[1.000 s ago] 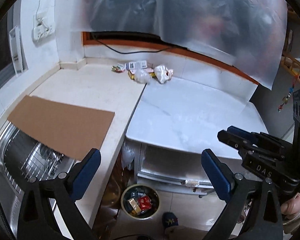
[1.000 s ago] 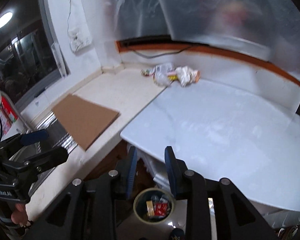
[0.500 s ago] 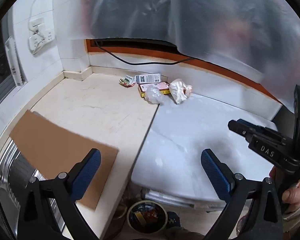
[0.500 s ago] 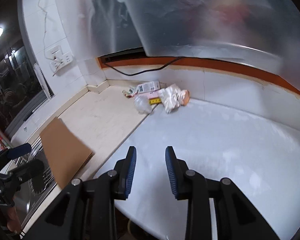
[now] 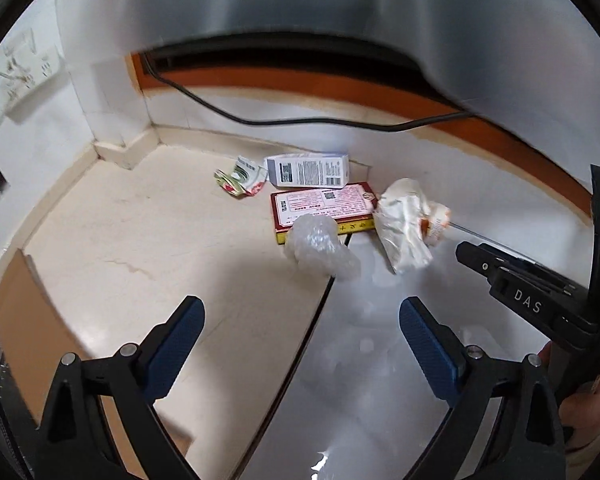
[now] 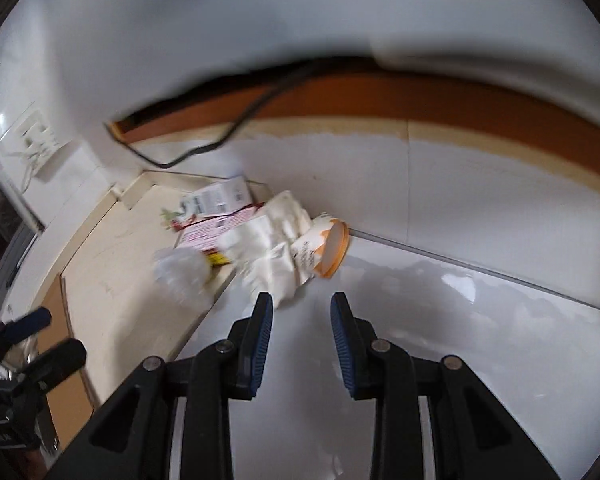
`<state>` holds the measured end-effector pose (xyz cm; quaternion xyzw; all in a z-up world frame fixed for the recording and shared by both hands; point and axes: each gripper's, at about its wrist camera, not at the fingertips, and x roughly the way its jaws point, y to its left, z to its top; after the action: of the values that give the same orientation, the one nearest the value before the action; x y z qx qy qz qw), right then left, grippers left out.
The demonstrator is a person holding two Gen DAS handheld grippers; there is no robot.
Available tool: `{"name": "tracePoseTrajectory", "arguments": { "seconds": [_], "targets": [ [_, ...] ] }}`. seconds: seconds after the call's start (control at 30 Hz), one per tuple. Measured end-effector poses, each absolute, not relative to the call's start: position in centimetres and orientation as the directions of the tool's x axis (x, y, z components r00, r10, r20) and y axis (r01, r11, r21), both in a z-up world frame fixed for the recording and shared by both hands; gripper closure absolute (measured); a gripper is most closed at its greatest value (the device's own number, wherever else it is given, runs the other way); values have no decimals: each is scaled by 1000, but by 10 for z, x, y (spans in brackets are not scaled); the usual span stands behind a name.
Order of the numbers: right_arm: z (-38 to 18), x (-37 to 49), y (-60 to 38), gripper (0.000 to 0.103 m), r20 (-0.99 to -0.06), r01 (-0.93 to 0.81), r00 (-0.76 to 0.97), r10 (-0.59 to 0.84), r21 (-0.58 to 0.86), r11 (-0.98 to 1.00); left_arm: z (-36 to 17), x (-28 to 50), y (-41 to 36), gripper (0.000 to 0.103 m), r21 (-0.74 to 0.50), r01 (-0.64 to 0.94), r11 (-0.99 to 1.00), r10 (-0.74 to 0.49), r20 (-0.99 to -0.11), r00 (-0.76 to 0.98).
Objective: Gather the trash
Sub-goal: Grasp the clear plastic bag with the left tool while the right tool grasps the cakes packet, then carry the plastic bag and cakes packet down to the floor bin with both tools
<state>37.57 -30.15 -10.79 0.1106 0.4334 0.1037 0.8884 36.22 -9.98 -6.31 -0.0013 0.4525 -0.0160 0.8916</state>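
Crumpled plastic (image 5: 320,252) lies straight ahead of the left tool (image 5: 300,332), whose jaws gape wide and empty. Right of it, the white wrapper (image 6: 272,248) and paper cup (image 6: 324,246) sit just beyond the right tool (image 6: 302,320), narrow and empty. Best to widen it and straddle the wrapper low against the tabletop (image 6: 440,340).

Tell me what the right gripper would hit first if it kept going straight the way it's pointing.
Likely the crumpled white wrapper, just ahead of the open, empty right gripper, with the orange-rimmed paper cup beside it. Depth is uncertain in the blur.
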Motion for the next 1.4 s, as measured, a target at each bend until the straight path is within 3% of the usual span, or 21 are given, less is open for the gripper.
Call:
{"name": "tracePoseTrajectory", "arguments": {
  "seconds": [0.53,0.63,0.7,0.73,0.87,1.1,1.4],
  "targets": [
    [-142,442,-302,73,-763,18,585,275,350,936,-123,436,-94,8,-73,-93,993,-14,-853,523],
    [-145,444,-303,73,-761,16,584,283,360,933,-131,441,-94,16,-75,-95,993,-17,-861,509],
    [-145,444,-303,73,-757,-3,587,287,352,936,-136,444,-95,27,-86,-93,992,-29,-868,496],
    [-145,442,-301,77,-751,-25,590,297,351,936,-138,447,-95,29,-103,-90,991,-45,-870,492],
    [-140,433,-290,79,-738,-116,582,341,340,933,-144,450,-94,70,-140,-79,987,-87,-880,467],
    [-130,398,-267,81,-718,-240,573,395,314,919,-141,424,-85,76,-139,-98,985,-77,-877,474],
    [-111,348,-263,81,-687,-261,614,389,289,921,-118,360,-59,78,-189,-117,975,-105,-854,509]
  ]
}}
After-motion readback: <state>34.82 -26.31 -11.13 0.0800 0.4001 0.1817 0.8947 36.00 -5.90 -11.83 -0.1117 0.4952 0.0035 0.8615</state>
